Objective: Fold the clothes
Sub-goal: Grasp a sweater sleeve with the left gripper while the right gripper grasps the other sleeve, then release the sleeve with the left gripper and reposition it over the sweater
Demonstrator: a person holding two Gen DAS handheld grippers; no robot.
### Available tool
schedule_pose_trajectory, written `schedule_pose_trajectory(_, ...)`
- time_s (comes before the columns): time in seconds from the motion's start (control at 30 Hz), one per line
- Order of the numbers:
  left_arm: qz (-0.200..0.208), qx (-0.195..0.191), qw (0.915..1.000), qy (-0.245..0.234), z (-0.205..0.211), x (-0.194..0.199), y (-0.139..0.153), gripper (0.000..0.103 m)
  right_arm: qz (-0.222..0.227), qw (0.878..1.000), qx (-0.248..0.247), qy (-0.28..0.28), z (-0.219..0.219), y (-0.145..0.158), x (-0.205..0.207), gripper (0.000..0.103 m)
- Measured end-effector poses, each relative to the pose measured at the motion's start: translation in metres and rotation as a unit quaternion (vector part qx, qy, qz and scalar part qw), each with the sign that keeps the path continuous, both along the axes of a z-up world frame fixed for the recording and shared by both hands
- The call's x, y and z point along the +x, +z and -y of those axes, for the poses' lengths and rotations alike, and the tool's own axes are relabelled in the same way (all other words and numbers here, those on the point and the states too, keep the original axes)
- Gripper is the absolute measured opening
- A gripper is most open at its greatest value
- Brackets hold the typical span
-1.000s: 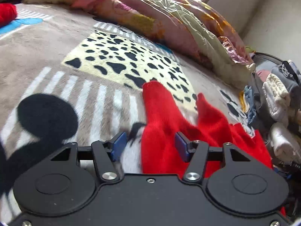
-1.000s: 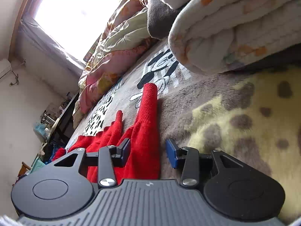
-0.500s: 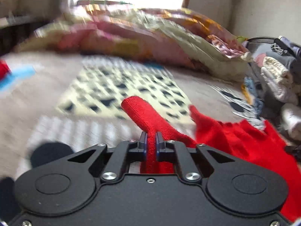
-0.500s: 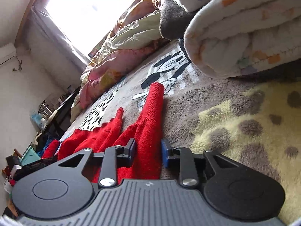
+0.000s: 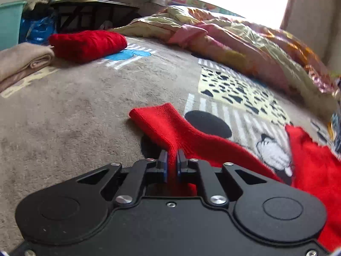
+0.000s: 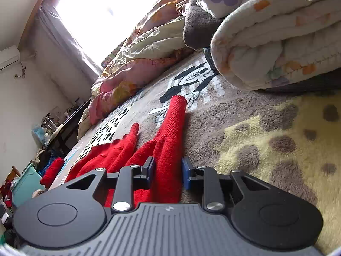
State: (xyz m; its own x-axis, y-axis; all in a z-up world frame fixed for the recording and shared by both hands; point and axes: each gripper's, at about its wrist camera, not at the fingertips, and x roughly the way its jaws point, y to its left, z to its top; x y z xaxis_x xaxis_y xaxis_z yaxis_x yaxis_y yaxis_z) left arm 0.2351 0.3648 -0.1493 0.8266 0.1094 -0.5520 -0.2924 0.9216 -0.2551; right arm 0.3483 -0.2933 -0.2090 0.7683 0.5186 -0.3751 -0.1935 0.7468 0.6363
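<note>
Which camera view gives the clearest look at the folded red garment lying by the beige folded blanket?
The left wrist view: the folded red garment lies large and unobstructed on the bed beside the beige folded blanket. The right wrist view shows it only as a small, distant red roll near the left edge.

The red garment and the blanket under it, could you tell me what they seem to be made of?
The red garment looks like a soft knit, probably wool or acrylic: fine ribbing runs along the sleeve, and it creases limply where the left tongs pinch it. The blanket looks like plush fleece, likely synthetic: its matte pile is tufted and fuzzy, with a printed cartoon pattern.
</note>
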Motion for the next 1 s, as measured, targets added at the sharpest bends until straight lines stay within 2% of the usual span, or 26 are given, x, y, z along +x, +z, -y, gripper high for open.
schedule_pose_trajectory(0.27,0.001,-0.037,0.9993,0.003,-0.006,-0.001,-0.003,0.008,-0.005,1.0,0.006,0.0,0.002,-0.002,0.003,0.027)
schedule_pose_trajectory(0.33,0.013,-0.069,0.9974,0.017,-0.013,-0.002,0.001,0.022,-0.006,1.0,0.008,0.0,0.003,-0.002,0.004,0.027)
schedule_pose_trajectory(0.37,0.025,-0.085,0.9955,0.035,-0.018,-0.006,0.002,0.036,-0.006,1.0,0.009,0.0,0.003,-0.002,0.004,0.027)
schedule_pose_trajectory(0.4,0.035,-0.099,0.9932,0.05,-0.024,-0.008,0.002,0.042,-0.007,1.0,0.009,0.0,0.003,-0.002,0.004,0.027)
schedule_pose_trajectory(0.5,0.031,-0.121,0.9909,0.048,-0.038,0.003,-0.005,0.042,-0.008,1.0,0.01,0.0,0.004,-0.003,0.004,0.027)
schedule_pose_trajectory(0.53,0.029,-0.116,0.9922,0.033,-0.038,0.009,-0.005,0.041,-0.009,1.0,0.011,0.0,0.004,-0.003,0.005,0.027)
schedule_pose_trajectory(0.57,0.028,-0.101,0.9944,0.015,-0.035,0.015,-0.002,0.033,-0.01,1.0,0.013,0.0,0.005,-0.003,0.005,0.027)
schedule_pose_trajectory(0.6,0.031,-0.077,0.9965,0.0,-0.03,0.02,0.002,0.008,-0.011,1.0,0.013,0.0,0.005,-0.003,0.005,0.027)
schedule_pose_trajectory(0.63,0.043,-0.052,0.9976,-0.014,-0.024,0.023,0.007,0.008,-0.011,1.0,0.013,0.0,0.005,-0.003,0.005,0.027)
schedule_pose_trajectory(0.67,0.074,-0.025,0.9966,-0.026,-0.018,0.022,0.014,0.008,-0.012,1.0,0.013,0.0,0.005,-0.003,0.005,0.027)
schedule_pose_trajectory(0.73,0.119,0.01,0.992,-0.039,-0.006,0.021,0.025,0.008,-0.013,1.0,0.012,0.0,0.005,-0.003,0.005,0.027)
schedule_pose_trajectory(0.77,0.116,0.029,0.9921,-0.036,-0.001,0.025,0.026,0.013,-0.013,1.0,0.012,0.0,0.005,-0.003,0.005,0.027)
schedule_pose_trajectory(0.8,0.083,0.059,0.9944,-0.025,0.004,0.032,0.022,0.026,-0.013,1.0,0.013,0.0,0.006,-0.003,0.005,0.027)
schedule_pose_trajectory(0.87,0.009,0.111,0.9938,-0.008,0.014,0.046,0.012,0.047,-0.014,1.0,0.015,0.0,0.006,-0.004,0.005,0.027)
schedule_pose_trajectory(0.9,-0.01,0.126,0.992,0.001,0.017,0.049,0.01,0.046,-0.014,1.0,0.016,0.0,0.006,-0.004,0.005,0.027)
schedule_pose_trajectory(1.0,0.021,0.15,0.9882,0.02,0.021,0.034,0.028,0.047,-0.014,1.0,0.02,0.0,0.008,-0.005,0.005,0.026)
